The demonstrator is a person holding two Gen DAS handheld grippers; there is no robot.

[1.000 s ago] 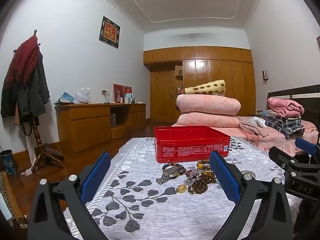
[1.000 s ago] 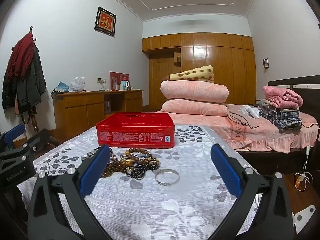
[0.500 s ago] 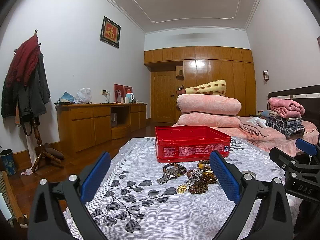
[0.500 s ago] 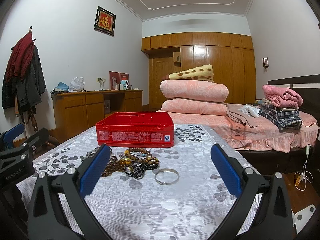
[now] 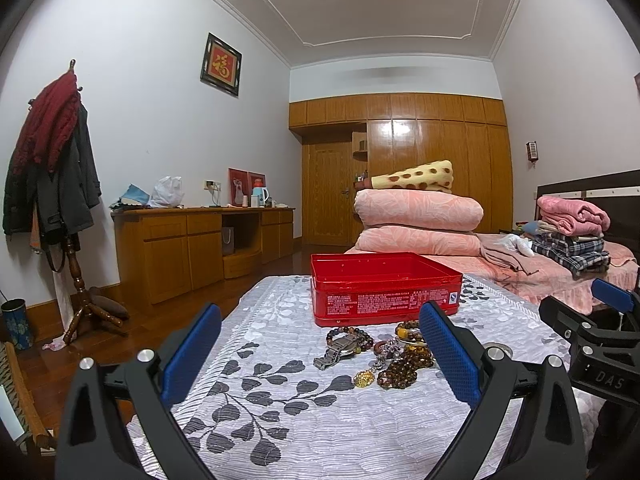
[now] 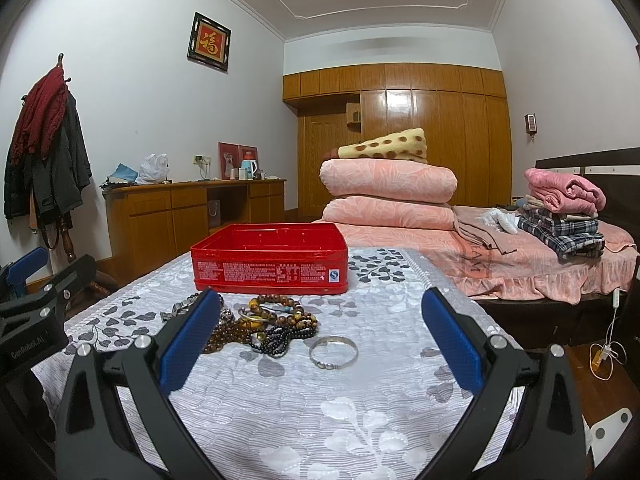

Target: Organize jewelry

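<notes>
The left gripper (image 5: 320, 354), black with blue pads, has its fingers (image 5: 192, 354) spread wide apart. It holds nothing and touches nothing. It hangs over the near part of the grey cloth with dark leaf shapes (image 5: 280, 432) on the table.

The right gripper (image 6: 320, 340) looks the same. Its fingers (image 6: 452, 338) are wide apart too, and nothing is between them.

A little farther off lies a heap of jewelry. There is a thin silver bangle (image 6: 333, 347) on the right, lying by itself just beside the pile. Next to it are brown and black bead bracelets (image 6: 276, 318). On the left is a silver metal watch (image 5: 340, 347) and a small gold charm (image 5: 363, 378).

Just behind the heap sits an open red metal tin box (image 5: 384, 288). I cannot see inside it.

Far back are pink folded quilts (image 5: 418, 220) on a bed.
</notes>
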